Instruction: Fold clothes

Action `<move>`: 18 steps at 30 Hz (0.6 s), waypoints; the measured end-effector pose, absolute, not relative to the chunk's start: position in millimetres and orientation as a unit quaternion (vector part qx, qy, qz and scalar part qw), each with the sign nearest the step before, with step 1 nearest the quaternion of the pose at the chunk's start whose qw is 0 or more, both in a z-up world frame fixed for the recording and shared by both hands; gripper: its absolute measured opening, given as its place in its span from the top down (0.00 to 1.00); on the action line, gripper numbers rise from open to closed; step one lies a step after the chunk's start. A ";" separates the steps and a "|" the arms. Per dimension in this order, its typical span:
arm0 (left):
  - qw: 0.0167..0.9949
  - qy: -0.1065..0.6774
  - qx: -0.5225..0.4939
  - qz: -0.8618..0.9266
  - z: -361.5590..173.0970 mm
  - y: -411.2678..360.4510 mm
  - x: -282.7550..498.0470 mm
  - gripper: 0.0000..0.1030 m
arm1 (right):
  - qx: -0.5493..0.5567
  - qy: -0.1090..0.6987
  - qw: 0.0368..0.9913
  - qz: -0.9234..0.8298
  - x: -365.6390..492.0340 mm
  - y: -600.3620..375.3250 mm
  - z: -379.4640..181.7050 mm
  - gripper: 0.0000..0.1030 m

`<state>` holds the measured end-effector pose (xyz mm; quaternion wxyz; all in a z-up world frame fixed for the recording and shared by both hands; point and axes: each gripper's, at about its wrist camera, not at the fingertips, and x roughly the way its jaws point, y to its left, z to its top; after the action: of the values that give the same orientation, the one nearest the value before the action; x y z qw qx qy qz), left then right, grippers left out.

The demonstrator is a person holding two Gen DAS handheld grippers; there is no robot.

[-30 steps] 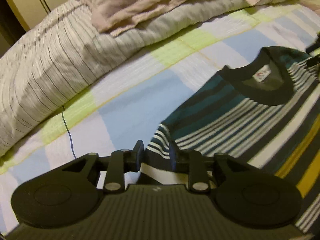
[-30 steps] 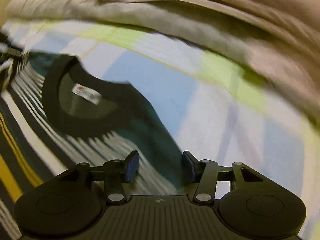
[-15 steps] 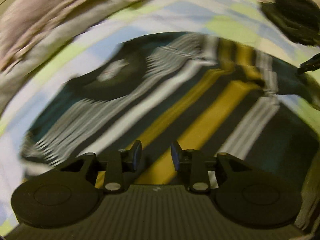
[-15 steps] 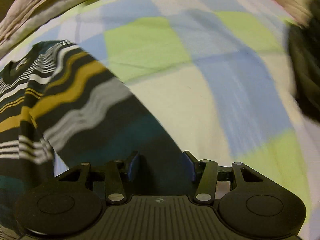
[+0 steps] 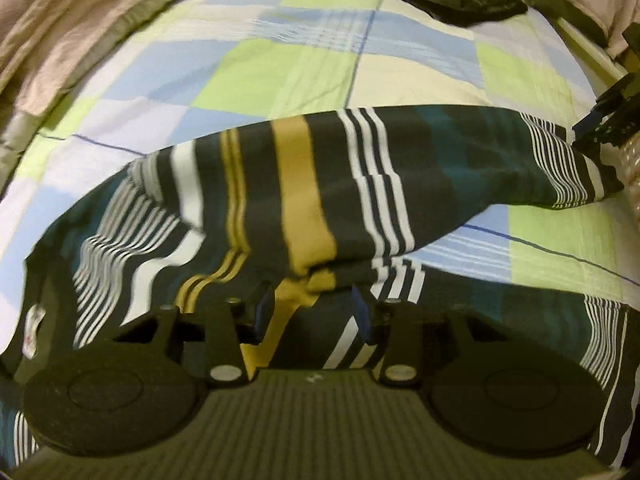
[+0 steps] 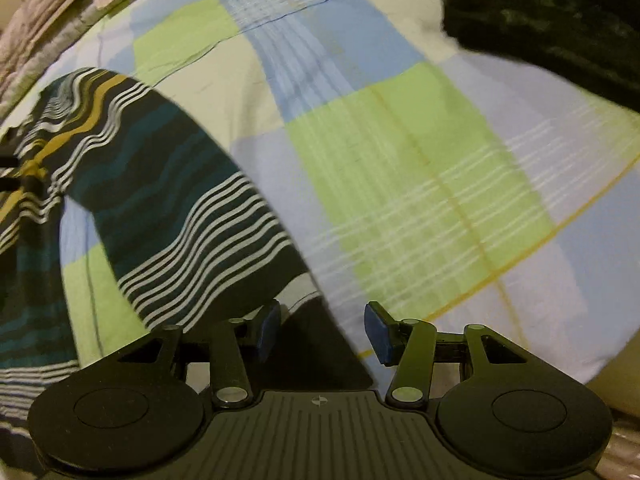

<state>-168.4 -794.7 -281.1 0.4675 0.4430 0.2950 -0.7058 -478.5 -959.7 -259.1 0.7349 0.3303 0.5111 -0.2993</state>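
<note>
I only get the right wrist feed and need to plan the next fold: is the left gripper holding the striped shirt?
Observer: No. The left gripper is open. A bunched fold of the striped shirt lies at its fingertips, unclamped.
Operator: Where is the collar end?
Observer: The neck label shows at the far left edge of the left view, on the bottom layer.
Operator: Is the shirt doubled over there?
Observer: Yes. A top layer lies across the bottom one and narrows toward the right gripper.
</note>
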 end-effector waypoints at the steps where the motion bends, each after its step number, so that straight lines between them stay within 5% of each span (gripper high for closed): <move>1: 0.466 0.293 0.447 -0.705 -285.1 -798.1 -171.5 0.64 | 0.321 0.510 0.739 -0.301 -477.9 -963.8 -255.5 0.87; 2: 0.468 0.288 0.448 -0.705 -287.2 -800.5 -174.2 0.64 | 0.306 0.510 0.743 -0.308 -476.6 -969.7 -250.0 0.97; 10: 0.476 0.289 0.433 -0.709 -291.3 -820.8 -185.3 0.63 | 0.182 0.497 0.767 -0.362 -466.7 -1016.5 -206.7 0.97; 18: 0.471 0.310 0.438 -0.700 -285.7 -791.5 -173.3 0.59 | 0.100 0.529 0.742 -0.399 -436.0 -1029.4 -233.3 0.92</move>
<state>-173.3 -791.5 -285.7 0.4710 0.4384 0.3102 -0.6998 -436.0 -1029.4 -233.3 0.7420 0.1002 0.5293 -0.3990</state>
